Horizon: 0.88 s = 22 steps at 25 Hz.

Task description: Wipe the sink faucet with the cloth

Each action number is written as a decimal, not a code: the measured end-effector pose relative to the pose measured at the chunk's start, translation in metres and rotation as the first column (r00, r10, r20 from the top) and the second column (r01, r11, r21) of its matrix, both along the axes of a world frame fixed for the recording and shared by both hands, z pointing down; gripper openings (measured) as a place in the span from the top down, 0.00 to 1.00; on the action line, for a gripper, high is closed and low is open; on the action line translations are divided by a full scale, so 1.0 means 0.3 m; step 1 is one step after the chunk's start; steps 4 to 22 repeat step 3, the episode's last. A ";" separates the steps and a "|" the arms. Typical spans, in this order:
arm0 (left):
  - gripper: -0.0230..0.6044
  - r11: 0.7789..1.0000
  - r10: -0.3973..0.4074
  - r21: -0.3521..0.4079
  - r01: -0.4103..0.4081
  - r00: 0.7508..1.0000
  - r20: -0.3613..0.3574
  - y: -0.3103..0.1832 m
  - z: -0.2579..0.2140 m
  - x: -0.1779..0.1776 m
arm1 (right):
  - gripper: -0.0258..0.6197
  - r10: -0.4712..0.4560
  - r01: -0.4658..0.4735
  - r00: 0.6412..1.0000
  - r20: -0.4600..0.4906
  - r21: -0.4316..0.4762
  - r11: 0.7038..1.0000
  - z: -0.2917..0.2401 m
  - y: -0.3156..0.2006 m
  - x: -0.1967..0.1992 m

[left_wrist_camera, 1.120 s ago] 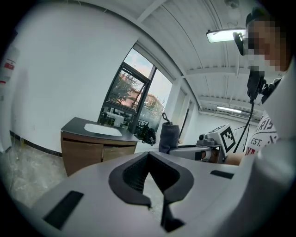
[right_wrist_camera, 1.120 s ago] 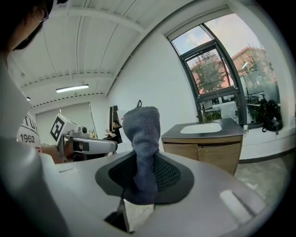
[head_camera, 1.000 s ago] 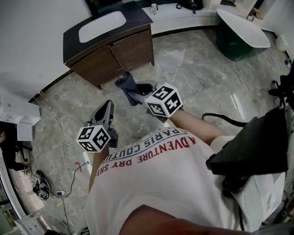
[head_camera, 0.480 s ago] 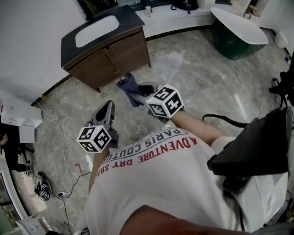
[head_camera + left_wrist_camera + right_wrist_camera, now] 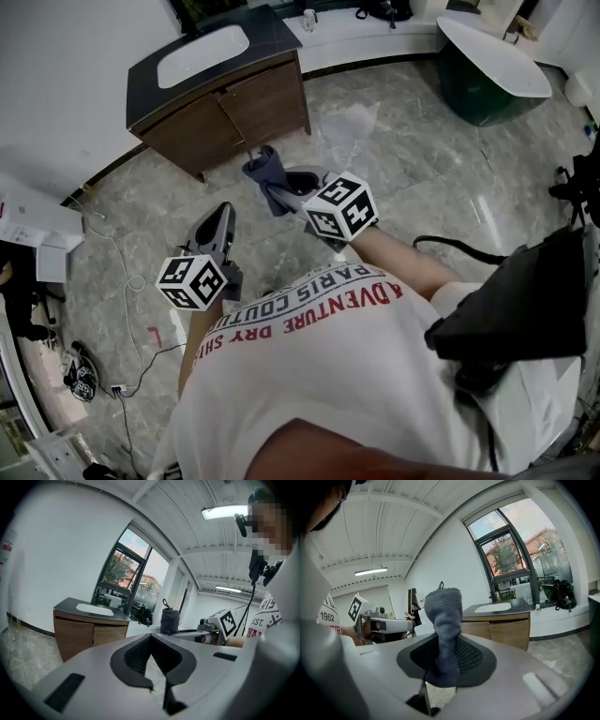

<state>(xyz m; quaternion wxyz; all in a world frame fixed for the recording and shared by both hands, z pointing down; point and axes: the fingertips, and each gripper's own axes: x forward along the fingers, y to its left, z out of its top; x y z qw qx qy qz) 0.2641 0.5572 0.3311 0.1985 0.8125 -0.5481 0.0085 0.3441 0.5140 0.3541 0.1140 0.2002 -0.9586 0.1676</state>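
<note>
- Far across the marble floor [image 5: 422, 178], the head view shows the sink [image 5: 202, 44] set in a dark-topped wooden cabinet [image 5: 234, 108]. Both tongs hang well apart from it. The right tongs [image 5: 286, 192] are further forward, with the grey cloth [image 5: 265, 172] bunched at their tip. The left tongs [image 5: 223, 214] are nearer and to the left.
- Left gripper view: the jaw tips meet with nothing between them. The cloth [image 5: 169, 620] stands upright beyond, to the right, and the cabinet [image 5: 89, 630] is far left.
- Right gripper view: the jaws pinch the cloth's lower end, a grip the head view hides, and its upper part rises free. The cabinet [image 5: 506, 630] is far right.
</note>
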 end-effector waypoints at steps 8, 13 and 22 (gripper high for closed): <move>0.96 1.000 0.015 -0.006 -0.015 1.000 0.007 -0.004 0.011 0.002 | 0.81 0.006 -0.006 1.000 0.001 -0.001 1.000 0.009 0.000 -0.005; 0.96 1.000 0.015 -0.006 -0.015 1.000 0.007 -0.004 0.011 0.002 | 0.81 0.006 -0.006 1.000 0.001 -0.001 1.000 0.009 0.000 -0.005; 0.96 1.000 0.015 -0.006 -0.015 1.000 0.007 -0.004 0.011 0.002 | 0.81 0.006 -0.006 1.000 0.001 -0.001 1.000 0.009 0.000 -0.005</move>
